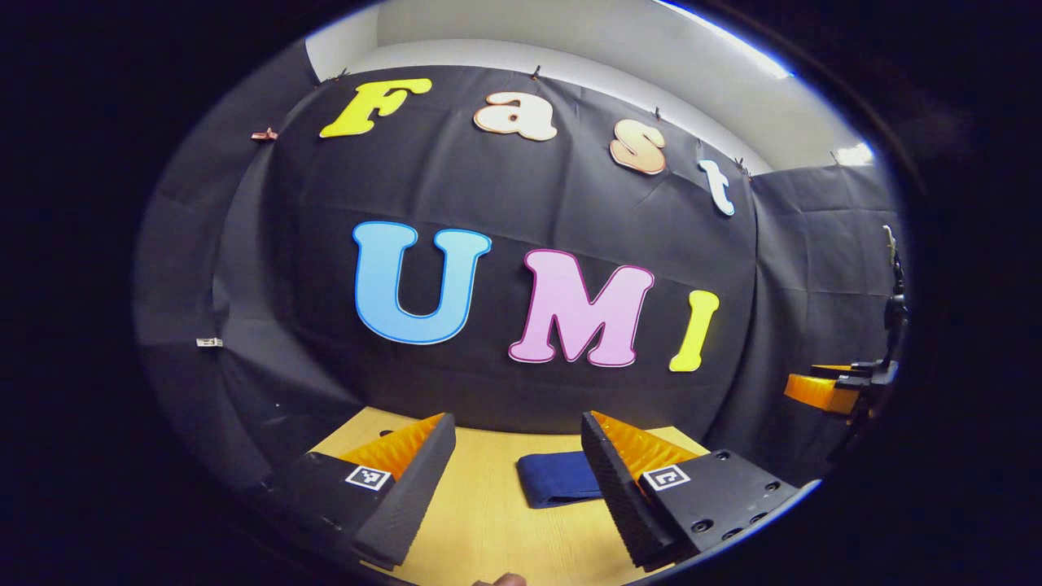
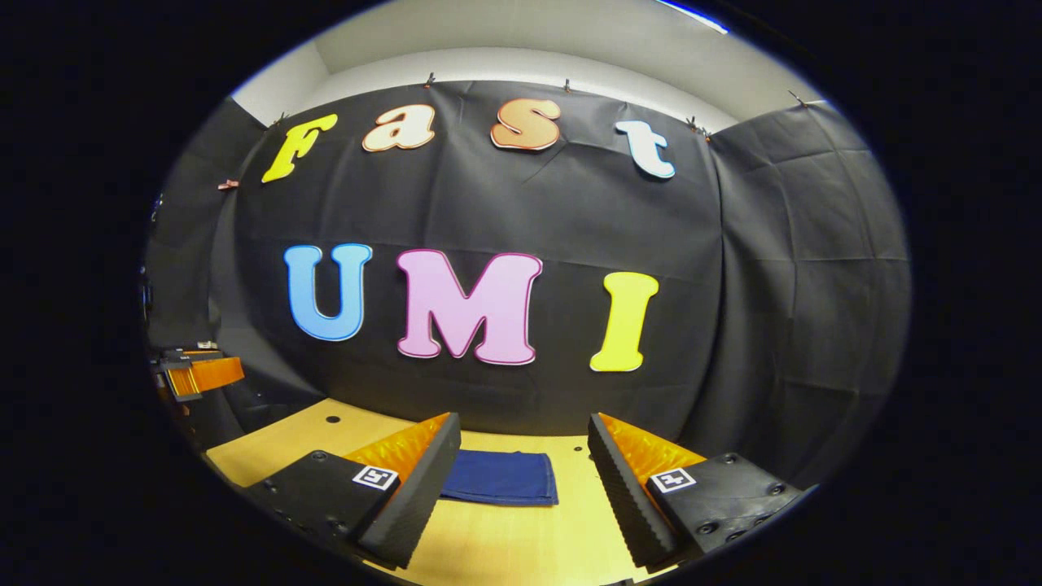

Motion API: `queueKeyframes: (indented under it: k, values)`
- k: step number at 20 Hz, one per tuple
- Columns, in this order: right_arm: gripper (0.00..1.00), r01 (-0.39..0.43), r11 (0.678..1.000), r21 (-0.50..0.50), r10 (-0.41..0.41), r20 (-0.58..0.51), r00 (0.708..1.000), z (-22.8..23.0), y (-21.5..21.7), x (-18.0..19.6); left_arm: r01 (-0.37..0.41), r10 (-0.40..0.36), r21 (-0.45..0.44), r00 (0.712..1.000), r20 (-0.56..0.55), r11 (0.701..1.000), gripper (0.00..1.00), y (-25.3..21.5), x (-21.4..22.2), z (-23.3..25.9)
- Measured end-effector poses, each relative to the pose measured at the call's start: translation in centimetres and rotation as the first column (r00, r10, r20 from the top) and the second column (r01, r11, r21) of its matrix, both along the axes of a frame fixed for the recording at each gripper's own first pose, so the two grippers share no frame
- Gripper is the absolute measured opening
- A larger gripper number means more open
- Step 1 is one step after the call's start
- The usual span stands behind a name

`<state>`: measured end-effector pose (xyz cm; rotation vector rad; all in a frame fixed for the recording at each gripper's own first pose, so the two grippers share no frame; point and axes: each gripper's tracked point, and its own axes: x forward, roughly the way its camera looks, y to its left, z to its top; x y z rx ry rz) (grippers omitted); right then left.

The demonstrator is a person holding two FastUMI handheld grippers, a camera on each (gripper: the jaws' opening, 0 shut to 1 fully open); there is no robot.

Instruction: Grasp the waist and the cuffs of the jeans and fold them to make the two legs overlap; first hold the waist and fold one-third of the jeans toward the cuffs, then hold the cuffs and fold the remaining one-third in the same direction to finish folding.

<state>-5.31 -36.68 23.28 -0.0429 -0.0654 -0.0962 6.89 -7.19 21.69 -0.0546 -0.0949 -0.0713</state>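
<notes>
**Jeans already in a small packet, both grippers clear of it**

The jeans point(image 2: 501, 478) lie on the wooden table point(image 2: 521, 545) as a compact blue rectangle, flat, toward the far edge near the black cloth wall. In the left gripper view the same bundle point(image 1: 558, 478) sits ahead and a little right of centre, partly behind that gripper's right finger. No loose leg, waist or cuff trails from it, so I judge that the leg overlap and both third-folds are done, though the layers cannot be counted from here.

The left gripper point(image 1: 518, 464) is held above the near table with its fingers spread wide, pinching nothing. The right gripper point(image 2: 524, 468) is likewise spread and empty, apart from the denim. Little seems left beyond drawing away.
</notes>
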Motion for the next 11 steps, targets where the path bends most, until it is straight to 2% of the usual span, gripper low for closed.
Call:
queueKeyframes:
  k: [1, 3, 5, 8, 11]
  values:
    - [0.96, -0.008, 1.0, -0.013, 0.007, -0.018, 1.0, -0.5, 0.4, -0.5, -0.018, 0.018, 0.013, 1.0, -0.011, 1.0, 0.96, 1.1, -0.1, -1.1]
    - [0.96, 0.013, 0.999, -0.038, -0.014, -0.041, 0.999, -1.2, 0.1, -1.6, -0.032, 0.033, 0.031, 0.999, -0.038, 0.999, 0.97, 1.9, -0.7, -2.5]
    - [0.96, 0.013, 0.999, -0.044, -0.015, -0.054, 0.998, -1.7, 0.3, -2.1, -0.013, 0.014, 0.017, 0.998, -0.068, 1.0, 0.96, 1.3, -1.2, -3.5]
    - [0.96, 0.009, 1.0, -0.002, -0.009, -0.058, 0.998, -1.7, 0.5, -2.4, 0.002, 0.0, 0.021, 0.998, -0.068, 1.0, 0.96, 0.6, -1.5, -3.4]
    - [0.96, -0.021, 0.997, 0.08, 0.024, -0.039, 0.999, -1.8, 0.3, -2.0, -0.03, 0.033, 0.071, 0.999, -0.035, 0.997, 0.96, 0.5, -1.8, -2.7]
